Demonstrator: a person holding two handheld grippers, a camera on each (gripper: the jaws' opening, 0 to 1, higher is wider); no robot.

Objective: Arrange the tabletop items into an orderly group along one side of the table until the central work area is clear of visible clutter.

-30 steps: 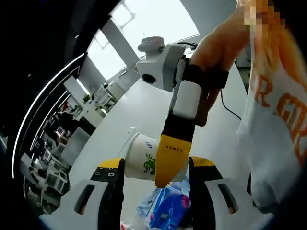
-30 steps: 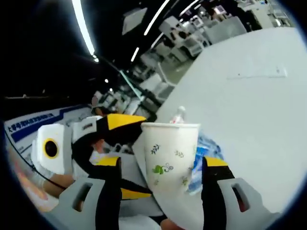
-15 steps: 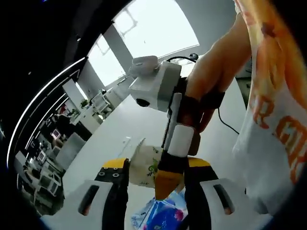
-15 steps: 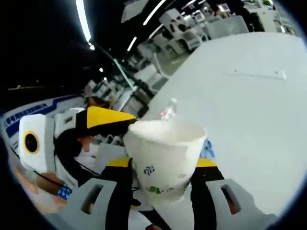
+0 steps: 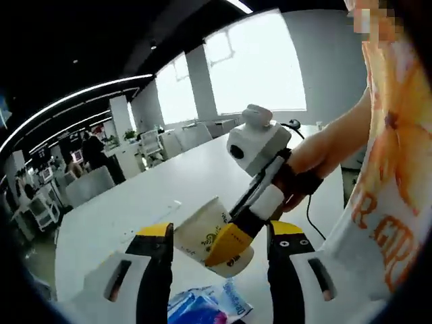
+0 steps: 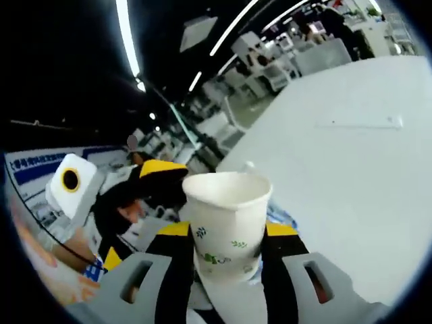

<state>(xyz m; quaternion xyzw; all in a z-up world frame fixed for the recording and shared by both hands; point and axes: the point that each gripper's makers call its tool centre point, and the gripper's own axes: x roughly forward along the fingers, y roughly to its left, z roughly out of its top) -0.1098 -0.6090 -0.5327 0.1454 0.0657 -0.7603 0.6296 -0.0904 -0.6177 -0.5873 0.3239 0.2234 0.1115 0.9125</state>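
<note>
A white paper cup [image 6: 226, 216] with a green leaf print stands upright between my right gripper's [image 6: 227, 233] jaws, which are shut on it. In the left gripper view the same cup [image 5: 202, 233] lies tilted, with the right gripper [image 5: 224, 244] reaching in from the right and one yellow fingertip [image 5: 229, 246] across the cup's side. My left gripper [image 5: 221, 233] stands open, its jaws on either side of the cup and apart from it. Below lies a blue plastic packet [image 5: 202, 307]. The left gripper [image 6: 138, 212] also appears at the left of the right gripper view.
A long white table [image 5: 121, 209] stretches away under both grippers. A clear bottle's cap [image 6: 250, 164] pokes up behind the cup. A person's hand [image 5: 317, 155] and white-and-orange shirt [image 5: 385, 202] fill the right side. Office chairs and desks stand beyond the table's far edge.
Both views have swung with the hands. The cup stays held in my right gripper and now sits more upright between its jaws. The left gripper's jaws remain apart around it.
</note>
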